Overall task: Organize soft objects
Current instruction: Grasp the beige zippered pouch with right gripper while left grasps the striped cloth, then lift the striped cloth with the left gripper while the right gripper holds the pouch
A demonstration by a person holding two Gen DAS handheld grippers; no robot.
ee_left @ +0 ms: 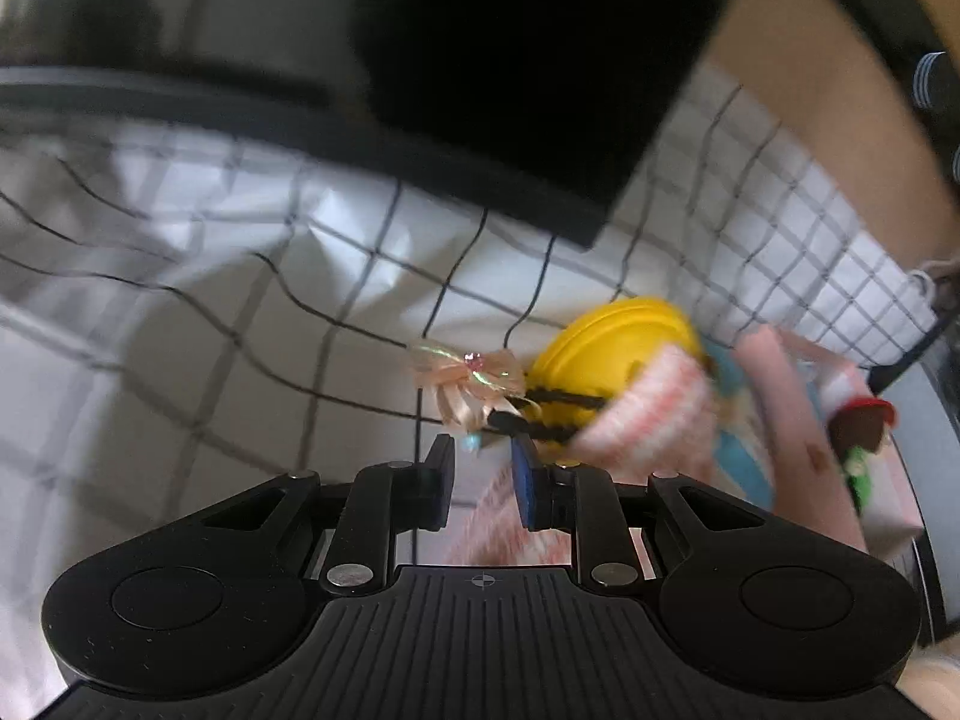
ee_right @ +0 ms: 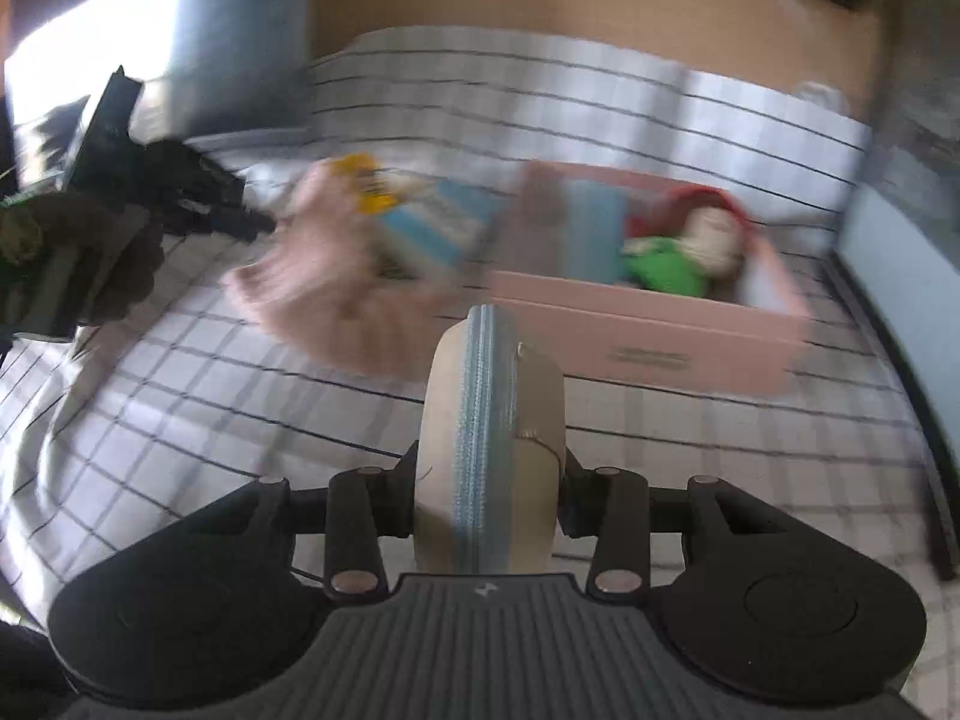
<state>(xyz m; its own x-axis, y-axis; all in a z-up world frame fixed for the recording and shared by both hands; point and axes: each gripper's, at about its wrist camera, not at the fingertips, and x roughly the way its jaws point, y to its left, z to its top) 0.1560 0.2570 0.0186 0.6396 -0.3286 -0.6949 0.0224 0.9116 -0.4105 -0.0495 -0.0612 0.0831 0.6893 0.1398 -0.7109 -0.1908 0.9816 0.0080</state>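
Observation:
In the right wrist view my right gripper (ee_right: 489,468) is shut on a cream zip pouch (ee_right: 489,420) with a blue zipper, held above the checked sheet (ee_right: 180,396). Ahead stands a pink box (ee_right: 648,324) holding a plush doll (ee_right: 690,246) in red and green. A pink knit cloth (ee_right: 336,294) and a striped blue item (ee_right: 432,228) lie left of the box. In the left wrist view my left gripper (ee_left: 483,468) is open, just short of a yellow soft toy (ee_left: 612,354) with a peach bow (ee_left: 468,378) and a pink striped cloth (ee_left: 648,414).
A black box (ee_left: 528,78) sits on the bed behind the toy. The pink box (ee_left: 840,372) shows at the right edge of the left wrist view. The left hand with its gripper (ee_right: 180,192) appears at the left of the right wrist view. A wooden headboard (ee_right: 600,0) stands behind.

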